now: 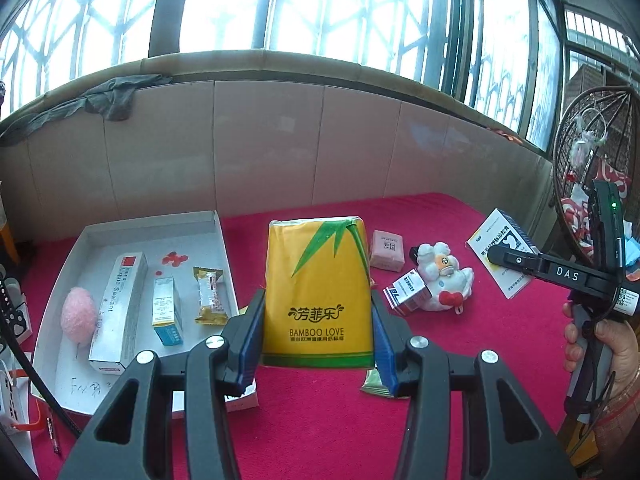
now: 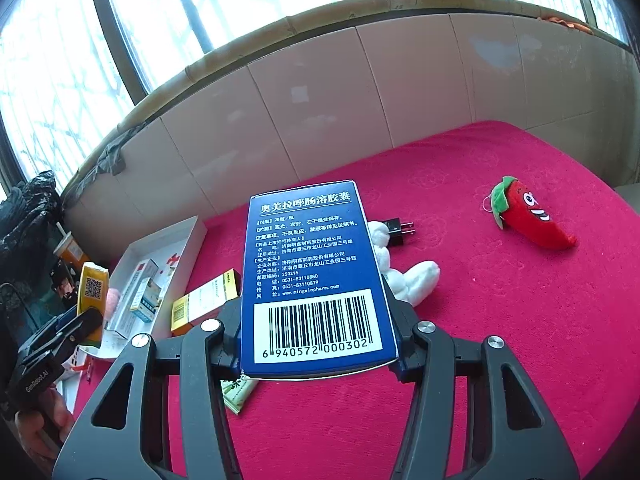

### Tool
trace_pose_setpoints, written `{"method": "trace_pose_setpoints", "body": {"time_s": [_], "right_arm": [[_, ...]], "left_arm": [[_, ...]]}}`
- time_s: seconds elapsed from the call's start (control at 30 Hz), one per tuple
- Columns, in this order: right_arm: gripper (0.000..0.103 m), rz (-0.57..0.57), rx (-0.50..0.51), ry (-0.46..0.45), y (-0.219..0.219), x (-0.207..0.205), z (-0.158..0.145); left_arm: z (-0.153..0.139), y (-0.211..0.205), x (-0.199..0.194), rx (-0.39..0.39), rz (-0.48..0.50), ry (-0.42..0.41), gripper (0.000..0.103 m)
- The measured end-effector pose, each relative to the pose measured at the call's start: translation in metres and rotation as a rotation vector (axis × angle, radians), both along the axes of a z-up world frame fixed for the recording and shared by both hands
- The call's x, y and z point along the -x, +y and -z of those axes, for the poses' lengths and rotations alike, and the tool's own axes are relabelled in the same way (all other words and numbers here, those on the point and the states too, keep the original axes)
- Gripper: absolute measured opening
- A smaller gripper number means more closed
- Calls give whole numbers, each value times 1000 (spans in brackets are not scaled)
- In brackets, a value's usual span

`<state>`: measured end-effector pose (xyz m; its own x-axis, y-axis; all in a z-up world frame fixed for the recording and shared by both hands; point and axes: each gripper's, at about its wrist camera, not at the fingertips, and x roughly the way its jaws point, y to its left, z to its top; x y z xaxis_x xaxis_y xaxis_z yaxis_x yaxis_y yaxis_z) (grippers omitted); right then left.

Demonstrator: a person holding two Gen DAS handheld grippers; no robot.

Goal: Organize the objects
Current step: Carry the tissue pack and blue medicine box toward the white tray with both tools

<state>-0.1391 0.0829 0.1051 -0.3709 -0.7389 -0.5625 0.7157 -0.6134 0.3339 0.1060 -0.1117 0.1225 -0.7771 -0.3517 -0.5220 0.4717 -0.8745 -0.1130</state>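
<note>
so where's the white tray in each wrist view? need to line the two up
Left wrist: white tray lies at left-centre on the red cloth, left of the yellow tissue pack held by the left gripper.
Right wrist: the tray lies at left, left of the blue box held by the right gripper.
Shared landmark: the white plush toy.

right gripper (image 2: pixel 318 334) clamping blue medicine box (image 2: pixel 316 276), red cloth (image 2: pixel 500 320)

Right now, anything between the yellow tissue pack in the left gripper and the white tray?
Nothing visible. The yellow tissue pack is clamped in the left gripper, and only red cloth separates it from the white tray beside it.
</note>
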Motion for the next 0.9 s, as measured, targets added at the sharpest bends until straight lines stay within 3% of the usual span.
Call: {"method": "trace_pose_setpoints", "body": {"time_s": [0.9], "right_arm": [[52,-101,-17,67,-49,-48,-28]], "left_arm": [[-12,-25,-61,4,-135,100,48]]}}
